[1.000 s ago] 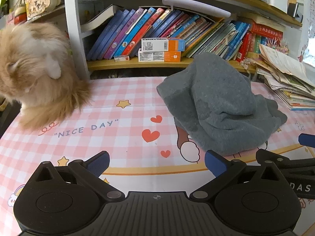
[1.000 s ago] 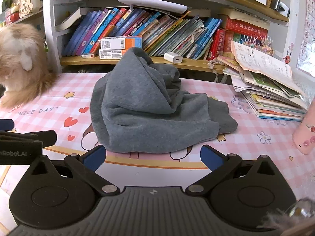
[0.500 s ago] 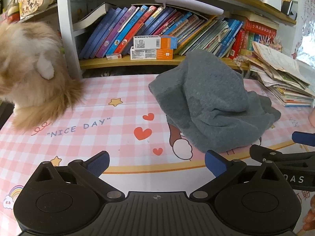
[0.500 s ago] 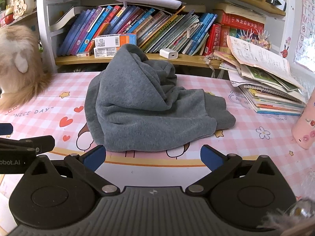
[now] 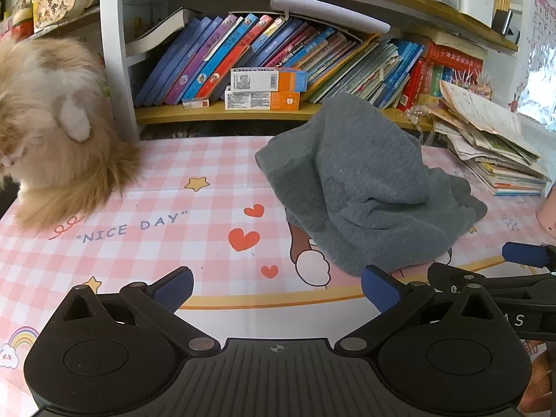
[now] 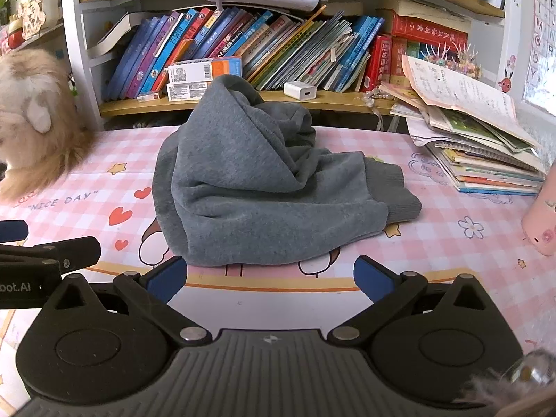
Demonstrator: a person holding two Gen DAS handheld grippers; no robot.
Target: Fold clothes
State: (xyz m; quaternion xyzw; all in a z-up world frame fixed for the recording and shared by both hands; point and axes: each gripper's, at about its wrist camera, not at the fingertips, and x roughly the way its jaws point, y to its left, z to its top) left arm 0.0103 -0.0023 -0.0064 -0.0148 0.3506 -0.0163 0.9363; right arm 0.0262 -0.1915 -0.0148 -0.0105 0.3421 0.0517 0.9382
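I hold my right gripper point(image 6: 267, 276) level and low over the table point(image 6: 451, 243), jaws wide and empty, the sweater point(image 6: 264, 187) heaped straight ahead. My left gripper point(image 5: 276, 286) (also wide, empty) sits alongside, sweater ahead to its right.

A home study corner: crowded bookshelf point(image 6: 264, 45), pink cartoon tablecloth point(image 5: 173, 208), fluffy pet point(image 5: 52, 121).

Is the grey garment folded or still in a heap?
A heap. The garment lies bunched and peaked on the tablecloth, with uneven creases and a ribbed cuff sticking out at its right.
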